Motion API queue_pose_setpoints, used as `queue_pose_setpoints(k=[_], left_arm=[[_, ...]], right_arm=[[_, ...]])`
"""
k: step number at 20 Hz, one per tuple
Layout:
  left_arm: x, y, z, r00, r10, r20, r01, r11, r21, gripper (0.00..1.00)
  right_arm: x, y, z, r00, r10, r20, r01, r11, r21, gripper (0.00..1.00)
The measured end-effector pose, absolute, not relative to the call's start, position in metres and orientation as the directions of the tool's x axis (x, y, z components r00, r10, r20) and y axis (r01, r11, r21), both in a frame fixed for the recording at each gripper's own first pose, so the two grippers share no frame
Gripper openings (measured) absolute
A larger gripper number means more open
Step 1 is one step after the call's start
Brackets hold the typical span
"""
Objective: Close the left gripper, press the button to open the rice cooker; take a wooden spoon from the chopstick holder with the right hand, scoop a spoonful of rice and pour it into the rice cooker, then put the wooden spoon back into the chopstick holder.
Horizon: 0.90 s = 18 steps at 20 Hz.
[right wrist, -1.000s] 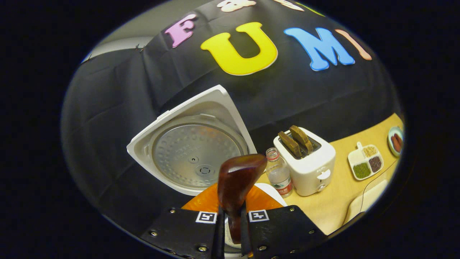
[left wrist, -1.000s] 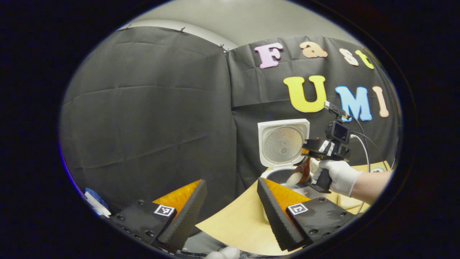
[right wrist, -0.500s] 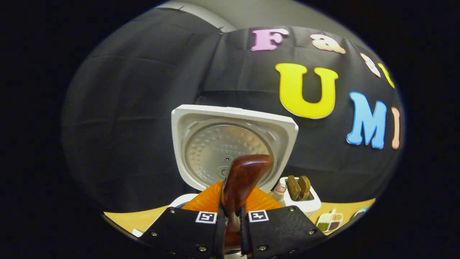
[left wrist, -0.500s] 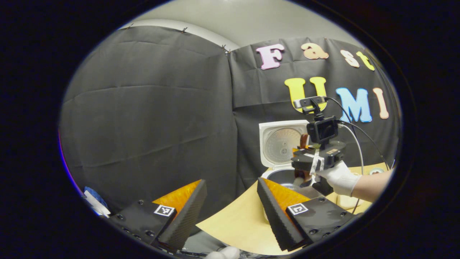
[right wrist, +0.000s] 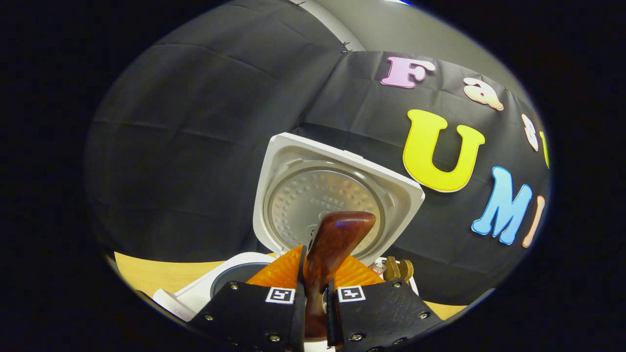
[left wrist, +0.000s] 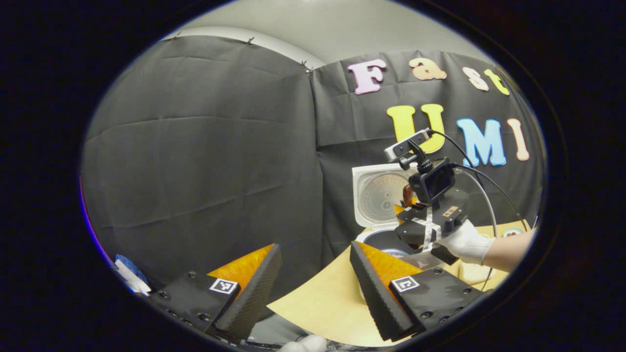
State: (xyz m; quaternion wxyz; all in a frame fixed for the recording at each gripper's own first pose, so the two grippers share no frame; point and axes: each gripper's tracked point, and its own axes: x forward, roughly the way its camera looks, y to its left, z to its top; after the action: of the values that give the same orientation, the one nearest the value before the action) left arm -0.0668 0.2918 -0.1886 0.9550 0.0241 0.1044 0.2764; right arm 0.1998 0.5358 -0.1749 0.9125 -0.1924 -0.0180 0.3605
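Note:
The white rice cooker stands at the back of the tan table, lid up and the dark inner pot showing. A gloved hand holds my right gripper above the pot's right side. It is shut on the dark wooden spoon, whose bowl points up in front of the lid; I see no rice on it. The pot's rim lies low on the left in the right gripper view. My left gripper is open with nothing in it, near the table's front edge.
A white toaster holding bread slices peeks out to the right of the cooker. A blue and white object lies low at the far left. The table's front-left corner sits just under my left gripper's fingers.
The right gripper has turned from tipped sideways over the pot to upright and has risen a little. The white rice seen on the spoon is gone. The left gripper has stayed still.

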Motion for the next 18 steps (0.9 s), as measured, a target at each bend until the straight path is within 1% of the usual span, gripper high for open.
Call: queue_pose_setpoints(k=[3,4,6,7,8,10,14,16,17,18], left_arm=[[-0.067,0.292,-0.185,0.826,0.533,-0.181,-0.524,0.846,0.101,0.98],[-0.067,0.293,-0.185,0.825,0.535,-0.179,-0.526,0.845,0.099,1.00],[-0.067,0.293,-0.184,0.826,0.535,-0.179,-0.526,0.845,0.098,1.00],[-0.067,0.292,-0.185,0.827,0.534,-0.178,-0.525,0.845,0.097,0.96],[-0.067,0.292,-0.183,0.827,0.534,-0.179,-0.525,0.846,0.097,0.98],[-0.066,0.291,-0.180,0.832,0.528,-0.169,-0.518,0.849,0.103,1.00],[-0.069,0.273,-0.172,0.857,0.490,-0.157,-0.478,0.871,0.108,0.97],[-0.061,0.261,-0.163,0.872,0.467,-0.145,-0.454,0.884,0.113,0.96],[-0.053,0.253,-0.156,0.882,0.451,-0.139,-0.439,0.892,0.113,0.96],[-0.046,0.245,-0.152,0.890,0.436,-0.135,-0.424,0.899,0.114,1.00]], right_arm=[[0.200,0.534,-0.178,0.739,0.660,-0.135,-0.669,0.696,-0.261,0.18],[0.200,0.533,-0.176,0.740,0.656,-0.146,-0.672,0.715,-0.191,0.18],[0.202,0.531,-0.176,0.738,0.655,-0.166,-0.670,0.740,-0.062,0.18],[0.203,0.527,-0.175,0.741,0.649,-0.172,-0.659,0.752,-0.003,0.18],[0.207,0.519,-0.168,0.743,0.647,-0.174,-0.648,0.760,0.060,0.18],[0.216,0.499,-0.153,0.752,0.638,-0.168,-0.616,0.770,0.166,0.18],[0.228,0.455,-0.130,0.785,0.601,-0.149,-0.528,0.775,0.349,0.18],[0.237,0.422,-0.122,0.810,0.570,-0.137,-0.465,0.766,0.443,0.18],[0.243,0.402,-0.120,0.826,0.546,-0.139,-0.434,0.774,0.461,0.18],[0.247,0.381,-0.119,0.846,0.517,-0.132,-0.410,0.788,0.460,0.18]])
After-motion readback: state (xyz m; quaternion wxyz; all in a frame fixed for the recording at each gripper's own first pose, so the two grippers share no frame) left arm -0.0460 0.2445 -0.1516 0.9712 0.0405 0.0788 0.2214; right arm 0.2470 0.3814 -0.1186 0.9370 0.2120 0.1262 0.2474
